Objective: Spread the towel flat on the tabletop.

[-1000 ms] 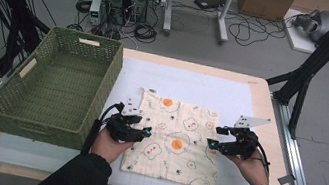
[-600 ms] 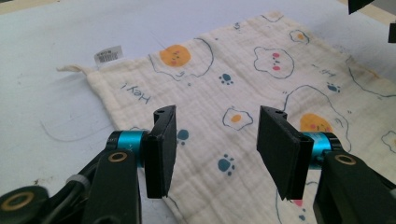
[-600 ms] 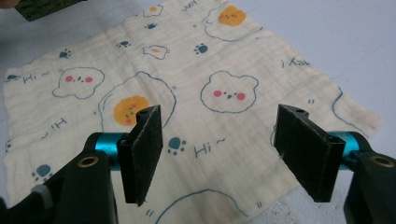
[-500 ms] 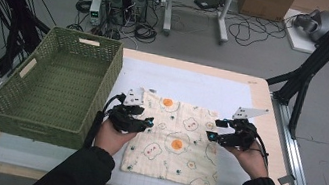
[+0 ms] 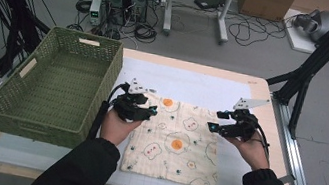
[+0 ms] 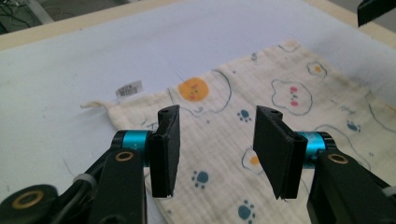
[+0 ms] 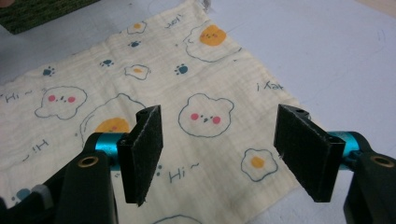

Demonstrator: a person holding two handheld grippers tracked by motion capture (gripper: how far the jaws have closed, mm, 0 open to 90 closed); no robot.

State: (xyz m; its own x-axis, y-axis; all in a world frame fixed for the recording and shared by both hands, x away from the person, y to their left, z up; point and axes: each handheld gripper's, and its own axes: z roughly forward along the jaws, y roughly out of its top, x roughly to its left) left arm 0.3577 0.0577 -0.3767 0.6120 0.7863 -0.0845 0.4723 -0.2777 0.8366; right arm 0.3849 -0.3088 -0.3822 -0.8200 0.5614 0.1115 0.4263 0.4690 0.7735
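A cream cloth (image 5: 175,140) printed with eggs, bears and paw marks lies flat on the white mat. Its far left corner carries a small label (image 6: 128,89). My left gripper (image 5: 151,112) hovers over that corner, pointing right. Its jaws have just been closing, with nothing between them; the cloth (image 6: 289,93) lies beneath. My right gripper (image 5: 211,126) hangs over the cloth's far right edge, pointing left. In the right gripper view its jaws (image 7: 224,154) stand apart above the cloth (image 7: 205,70), gripping nothing.
A green woven basket (image 5: 30,123) stands to the left of the cloth, close to my left hand. The white mat (image 5: 194,85) extends beyond the cloth toward the table's far edge. A black frame leg (image 5: 301,80) rises at the table's right rear corner.
Both hands have moved away from the person, from the cloth's middle toward its far corners, and risen a little. The cloth has stayed flat.
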